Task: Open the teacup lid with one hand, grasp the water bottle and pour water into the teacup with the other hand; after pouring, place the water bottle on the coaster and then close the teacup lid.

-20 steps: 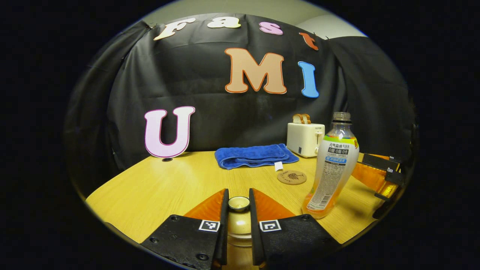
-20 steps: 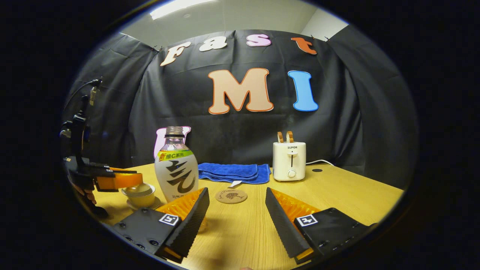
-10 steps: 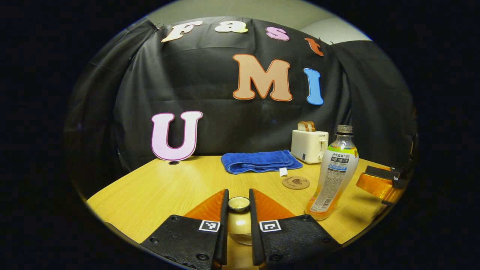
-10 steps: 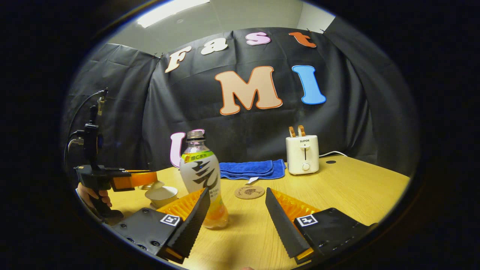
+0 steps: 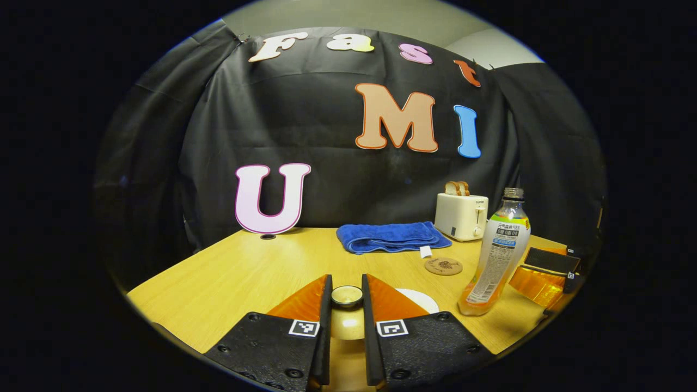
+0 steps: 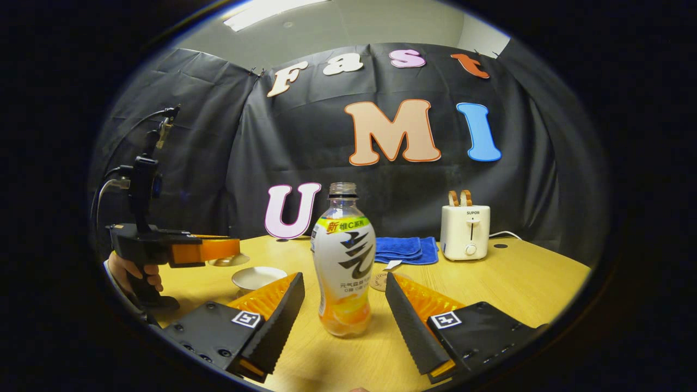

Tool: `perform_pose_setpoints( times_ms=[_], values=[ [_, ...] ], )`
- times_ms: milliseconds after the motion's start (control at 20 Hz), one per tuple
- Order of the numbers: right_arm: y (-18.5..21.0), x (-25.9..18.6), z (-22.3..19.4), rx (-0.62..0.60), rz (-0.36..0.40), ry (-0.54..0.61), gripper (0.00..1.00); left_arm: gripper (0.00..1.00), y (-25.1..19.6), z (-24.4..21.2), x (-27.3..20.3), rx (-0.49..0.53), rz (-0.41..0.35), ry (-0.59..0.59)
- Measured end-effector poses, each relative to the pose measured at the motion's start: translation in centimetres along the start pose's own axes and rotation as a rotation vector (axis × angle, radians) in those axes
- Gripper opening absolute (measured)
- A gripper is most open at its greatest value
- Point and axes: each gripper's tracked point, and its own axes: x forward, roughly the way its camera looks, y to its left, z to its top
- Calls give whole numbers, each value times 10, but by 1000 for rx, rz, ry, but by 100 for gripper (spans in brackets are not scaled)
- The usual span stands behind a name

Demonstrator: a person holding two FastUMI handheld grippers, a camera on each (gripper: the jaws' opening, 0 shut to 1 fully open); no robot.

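Bottle (image 6: 344, 261) stands upright between parted right tongs (image 6: 344, 300), untouched.

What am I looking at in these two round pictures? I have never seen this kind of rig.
A person holds a two-finger gripper in each hand, and a fisheye camera rides on each, looking along its fingers. In the left gripper view, the left gripper is shut on the knob of the teacup lid, lifted clear of the teacup. In the right gripper view, the right gripper is open, its fingers either side of the water bottle and not pressing it; farther left you see the left gripper and the hand holding it. On the wooden table also lie a round coaster, a folded blue towel and a toaster.
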Motion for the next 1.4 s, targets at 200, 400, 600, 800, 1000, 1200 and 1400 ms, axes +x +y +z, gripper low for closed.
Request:
perform_pose_setpoints(
  times_ms=[200, 400, 600, 800, 1000, 1200, 1400],
  values=[
    [2, 12, -2, -1, -17, 8, 99, 23, 11, 3, -1, 0, 17, -13],
    [3, 24, -7, -6, -39, 40, 96, 23, 17, 5, -1, -13, 25, -17],
    [5, 29, -12, -29, -44, 70, 96, 23, 21, 10, 1, -31, 28, -33],
    [3, 33, -19, -48, -63, 113, 86, 23, 20, 16, 3, -43, 20, -44],
    [1, 32, -21, -70, -72, 124, 69, 23, 19, 17, 3, -63, 12, -50],
    [10, 36, -18, -144, -70, 123, 70, 23, 23, 11, 4, -72, 15, -33],
    [12, 41, -18, -237, -75, 118, 58, 23, 28, 14, 4, -73, 21, -33]
  ],
)
